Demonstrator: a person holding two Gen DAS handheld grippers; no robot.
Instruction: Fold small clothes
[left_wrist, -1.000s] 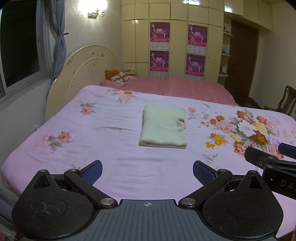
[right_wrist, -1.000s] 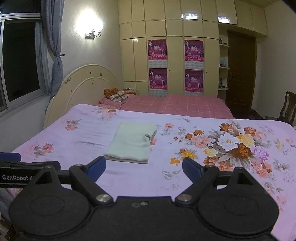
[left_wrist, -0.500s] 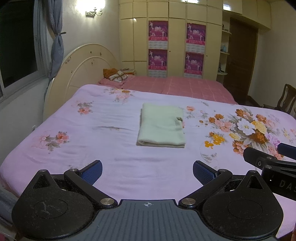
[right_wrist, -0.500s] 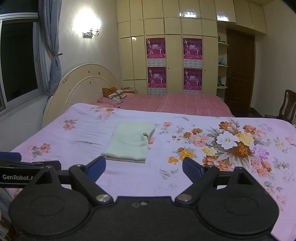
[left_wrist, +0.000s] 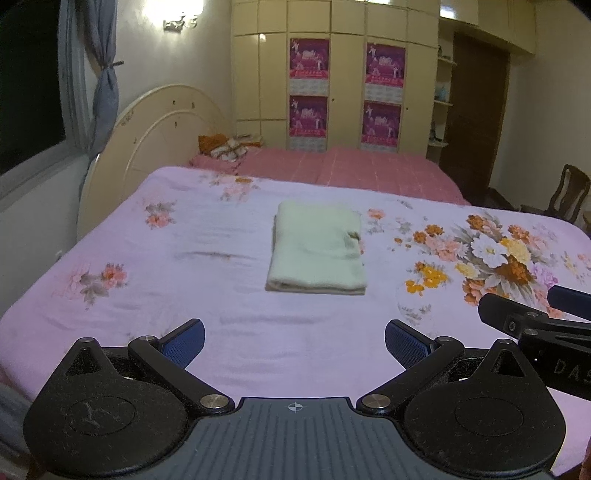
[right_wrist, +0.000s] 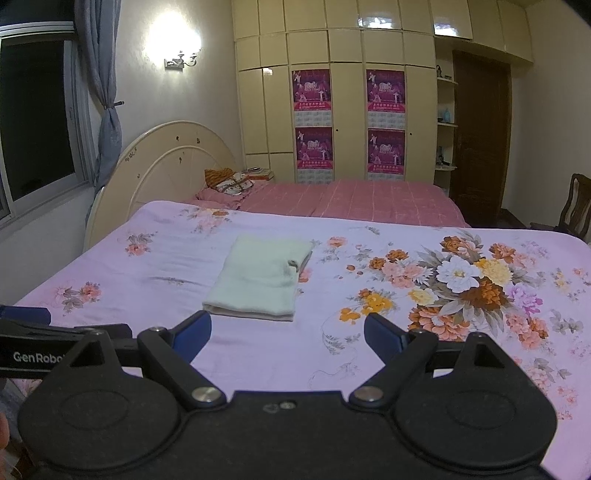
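1. The pale green garment (left_wrist: 317, 251) lies folded into a neat rectangle near the middle of the floral bedspread (left_wrist: 184, 288), well apart from both tools.
2. The left gripper (left_wrist: 294, 338) hangs over the near edge of the bed, jaws spread wide and empty; the right gripper (right_wrist: 288, 332) sits beside it in the same state, nothing between its blue pads (right_wrist: 192, 330).
3. Judged from the tidy shape, this piece looks finished or one fold short.
4. A further fold would go best with both grippers pinching the near corners together, lifting low and laying the edge squarely on the far one, so the layers do not slide.
5. The wardrobe (right_wrist: 347, 110) beyond plays no part.
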